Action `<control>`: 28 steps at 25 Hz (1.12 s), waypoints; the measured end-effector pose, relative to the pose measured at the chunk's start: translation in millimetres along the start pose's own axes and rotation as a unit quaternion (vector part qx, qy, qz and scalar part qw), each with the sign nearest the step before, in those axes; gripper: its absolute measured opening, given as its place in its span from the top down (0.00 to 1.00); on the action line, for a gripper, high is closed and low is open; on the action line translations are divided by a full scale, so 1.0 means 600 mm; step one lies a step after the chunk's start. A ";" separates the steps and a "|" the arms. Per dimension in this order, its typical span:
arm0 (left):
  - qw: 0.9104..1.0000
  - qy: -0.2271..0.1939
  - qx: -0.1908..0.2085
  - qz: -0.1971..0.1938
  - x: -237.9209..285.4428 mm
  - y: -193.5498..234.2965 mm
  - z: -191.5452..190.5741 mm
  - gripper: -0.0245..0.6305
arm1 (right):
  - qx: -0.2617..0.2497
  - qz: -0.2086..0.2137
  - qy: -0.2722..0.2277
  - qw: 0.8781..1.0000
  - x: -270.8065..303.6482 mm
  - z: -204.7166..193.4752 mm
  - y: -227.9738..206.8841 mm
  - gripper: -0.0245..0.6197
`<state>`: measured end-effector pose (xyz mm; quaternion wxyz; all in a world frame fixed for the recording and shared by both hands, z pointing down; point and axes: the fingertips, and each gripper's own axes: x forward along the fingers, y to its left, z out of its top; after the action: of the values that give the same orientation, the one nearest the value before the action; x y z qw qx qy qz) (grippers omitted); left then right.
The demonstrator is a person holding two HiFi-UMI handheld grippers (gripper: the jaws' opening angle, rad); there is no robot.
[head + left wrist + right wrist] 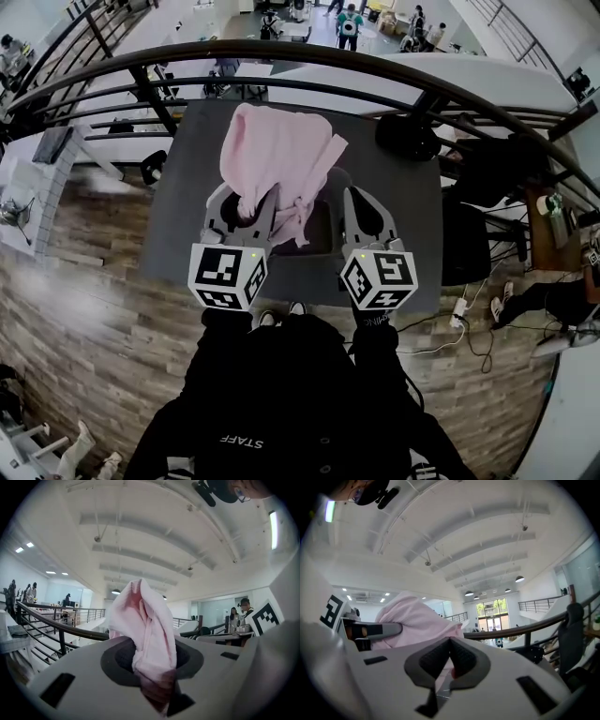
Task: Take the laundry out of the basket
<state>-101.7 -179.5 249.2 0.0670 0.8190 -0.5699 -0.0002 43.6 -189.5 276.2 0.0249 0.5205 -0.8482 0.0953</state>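
Laundry (279,159): pink, bunched, raised above the dark desk (187,220).
Left gripper (152,660): clenched on the laundry's fold.
Right gripper (451,656): jaws pressed together, beside the laundry.

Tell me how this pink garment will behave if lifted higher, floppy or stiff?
Probably floppy: the pink garment drapes in soft folds over the left gripper and bunches between its jaws. Likely light, since a small pinch seems to hold it up. Its loose end hangs down, so it may swing.
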 end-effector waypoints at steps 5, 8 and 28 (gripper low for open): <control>0.999 -0.030 0.012 0.017 0.000 0.001 0.018 0.77 | -0.024 -0.005 -0.024 0.999 0.008 0.023 0.010 0.94; 0.999 -0.044 0.019 0.024 0.000 0.001 0.019 0.77 | -0.044 -0.008 -0.037 0.998 0.010 0.031 0.017 0.94; 0.996 -0.075 0.033 0.035 0.007 0.013 0.046 0.77 | -0.069 0.000 -0.065 0.995 0.020 0.056 0.050 0.94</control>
<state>-109.6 -188.9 223.2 -0.0027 0.7980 -0.6012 -0.0409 13.2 -193.3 240.6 0.0050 0.5227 -0.8525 0.0024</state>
